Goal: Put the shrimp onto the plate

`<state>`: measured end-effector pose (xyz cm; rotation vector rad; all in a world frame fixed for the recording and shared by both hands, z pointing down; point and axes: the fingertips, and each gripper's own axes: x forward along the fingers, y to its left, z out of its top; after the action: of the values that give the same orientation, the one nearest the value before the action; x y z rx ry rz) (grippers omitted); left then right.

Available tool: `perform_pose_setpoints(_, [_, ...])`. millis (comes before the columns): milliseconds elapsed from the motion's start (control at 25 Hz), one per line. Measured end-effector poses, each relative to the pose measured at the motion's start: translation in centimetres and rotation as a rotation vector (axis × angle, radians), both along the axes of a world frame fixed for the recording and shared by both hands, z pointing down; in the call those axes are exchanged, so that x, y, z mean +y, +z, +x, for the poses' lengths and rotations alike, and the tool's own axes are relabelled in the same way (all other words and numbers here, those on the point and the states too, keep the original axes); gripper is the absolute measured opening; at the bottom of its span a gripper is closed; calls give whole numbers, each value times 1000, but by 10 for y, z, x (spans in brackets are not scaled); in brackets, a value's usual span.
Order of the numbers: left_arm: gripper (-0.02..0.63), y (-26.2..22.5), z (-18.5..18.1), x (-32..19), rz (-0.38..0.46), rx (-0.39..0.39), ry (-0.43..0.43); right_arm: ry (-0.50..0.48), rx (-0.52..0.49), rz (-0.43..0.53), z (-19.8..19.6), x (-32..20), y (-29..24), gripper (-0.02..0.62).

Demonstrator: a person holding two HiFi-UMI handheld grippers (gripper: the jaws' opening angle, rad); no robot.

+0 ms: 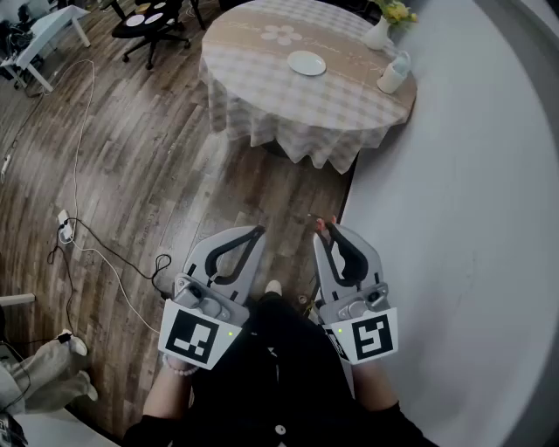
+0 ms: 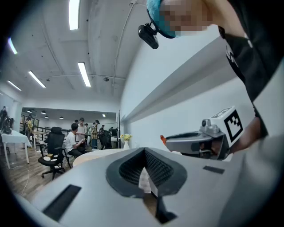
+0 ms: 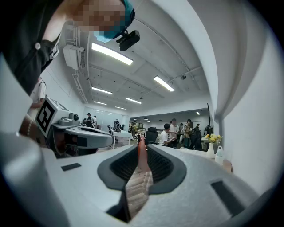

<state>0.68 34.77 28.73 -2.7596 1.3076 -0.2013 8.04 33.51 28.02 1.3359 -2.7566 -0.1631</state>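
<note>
on the left, a thin white cable (image 1: pixel 84 144) runs over the brown wooden floor (image 1: pixel 148 175). a black chair (image 1: pixel 153 24) stands at the top of the head view.

the left gripper (image 1: pixel 258 231) is held low, in front of the person's dark clothes. its two jaws are pressed together at the tips. nothing is between them. in the left gripper view you see only the black pads (image 2: pixel 128 170) meeting, with the room behind them.

near the top, in the middle, is a round table (image 1: pixel 262 96) with a checked cloth. the white plate (image 1: pixel 307 63) lies on it and has nothing on it. it is well apart from both grippers. to its right, on the same table, are a white bottle (image 1: pixel 393 73) and a white vase (image 1: pixel 378 34) with yellow flowers (image 1: pixel 397 12).

the right gripper (image 1: pixel 327 230) is just beside the left one, and both point toward the table. its jaws are pinching the shrimp (image 1: pixel 320 225). the shrimp is small and orange-red, and it sticks out at the very tip. in the right gripper view it stands up thin between the two pads. so the shrimp is in the right gripper, up over the floor, far from the plate.

on the right a big white wall (image 1: pixel 463 227) curves past the table's edge.
</note>
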Motion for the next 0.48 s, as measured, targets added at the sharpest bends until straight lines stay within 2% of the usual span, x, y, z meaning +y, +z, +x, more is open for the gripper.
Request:
perform_pose_setpoints(240, [0, 1, -5, 1, 1, -5, -3, -2, 2, 3, -3, 0, -1, 54])
perform_pose_setpoints(480, [0, 4, -12, 2, -32, 36, -24, -1, 5, 6, -8, 3, -3, 54])
